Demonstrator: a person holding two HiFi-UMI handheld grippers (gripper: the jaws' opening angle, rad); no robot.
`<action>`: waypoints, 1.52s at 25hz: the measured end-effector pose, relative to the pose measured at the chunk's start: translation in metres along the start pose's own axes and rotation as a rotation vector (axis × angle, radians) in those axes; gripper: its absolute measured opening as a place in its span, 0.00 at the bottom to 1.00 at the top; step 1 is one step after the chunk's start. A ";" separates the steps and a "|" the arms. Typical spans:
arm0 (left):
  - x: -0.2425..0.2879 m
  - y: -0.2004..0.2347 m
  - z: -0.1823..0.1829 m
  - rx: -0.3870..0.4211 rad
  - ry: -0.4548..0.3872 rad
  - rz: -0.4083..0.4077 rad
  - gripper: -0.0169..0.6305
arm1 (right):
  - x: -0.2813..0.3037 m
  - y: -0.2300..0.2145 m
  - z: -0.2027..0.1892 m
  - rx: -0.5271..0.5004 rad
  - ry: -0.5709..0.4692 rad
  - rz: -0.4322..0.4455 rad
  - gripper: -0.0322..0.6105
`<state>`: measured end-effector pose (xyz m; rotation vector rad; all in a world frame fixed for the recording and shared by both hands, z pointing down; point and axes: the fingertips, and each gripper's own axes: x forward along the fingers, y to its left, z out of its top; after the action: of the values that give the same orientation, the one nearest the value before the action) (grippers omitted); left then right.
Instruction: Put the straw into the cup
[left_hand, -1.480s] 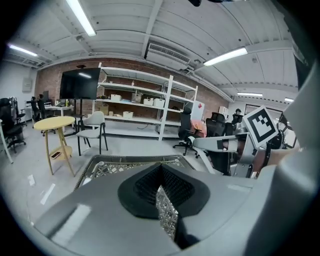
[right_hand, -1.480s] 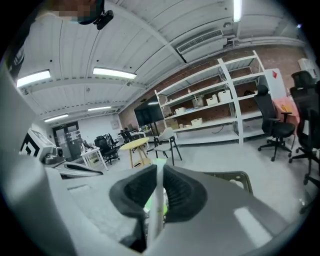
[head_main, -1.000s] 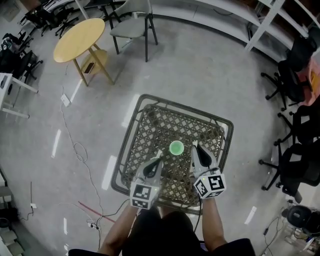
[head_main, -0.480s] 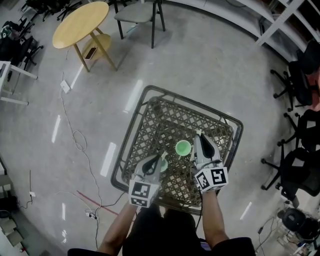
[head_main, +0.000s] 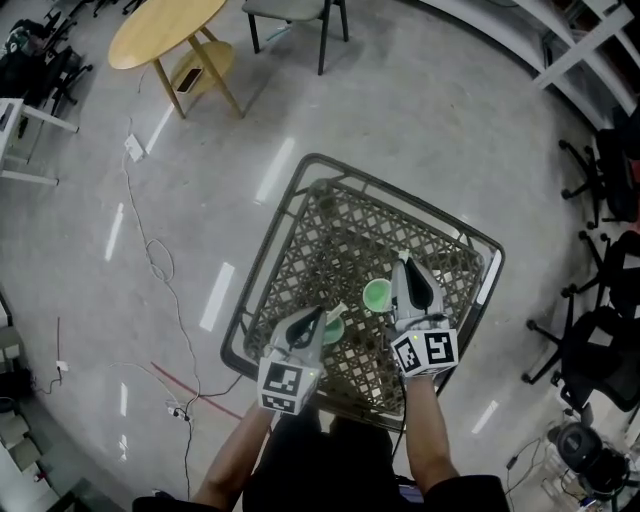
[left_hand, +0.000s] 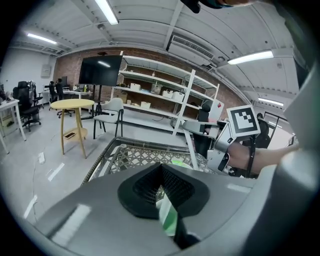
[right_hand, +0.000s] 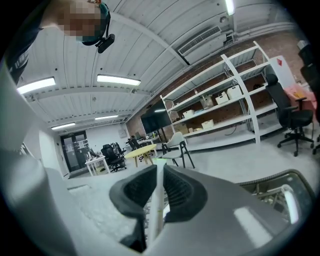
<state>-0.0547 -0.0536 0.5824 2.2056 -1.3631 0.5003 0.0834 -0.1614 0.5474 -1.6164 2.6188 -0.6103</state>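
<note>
Nearest, the left tongs (left_hand: 161, 192) are clenched on a pale green-and-white piece (left_hand: 169, 217) I cannot identify. Right of them, the right tongs (right_hand: 158, 187) grip the straw (right_hand: 157, 210) low on its length, its long end free beyond the pads. It looks light, thin and easily crushed, so a gentle hold near one end suits it. Just left of those tongs the green cup (head_main: 377, 295) stands on the lattice table (head_main: 330, 225), the straw not in it. The cup probably tips easily.

Left tongs (head_main: 321, 317) and right tongs (head_main: 404, 268) side by side, angled forward and down, both clamped
</note>
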 end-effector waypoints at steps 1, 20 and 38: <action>0.000 0.001 -0.002 -0.003 0.003 0.002 0.04 | 0.001 -0.001 -0.005 0.002 0.003 -0.002 0.12; 0.004 0.011 -0.030 -0.029 0.037 0.005 0.04 | 0.017 -0.009 -0.032 -0.013 0.008 -0.017 0.12; 0.007 0.008 -0.032 -0.028 0.050 -0.003 0.04 | 0.015 -0.006 -0.044 -0.031 0.058 0.001 0.14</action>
<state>-0.0601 -0.0432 0.6138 2.1574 -1.3333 0.5286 0.0727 -0.1628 0.5935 -1.6305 2.6822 -0.6289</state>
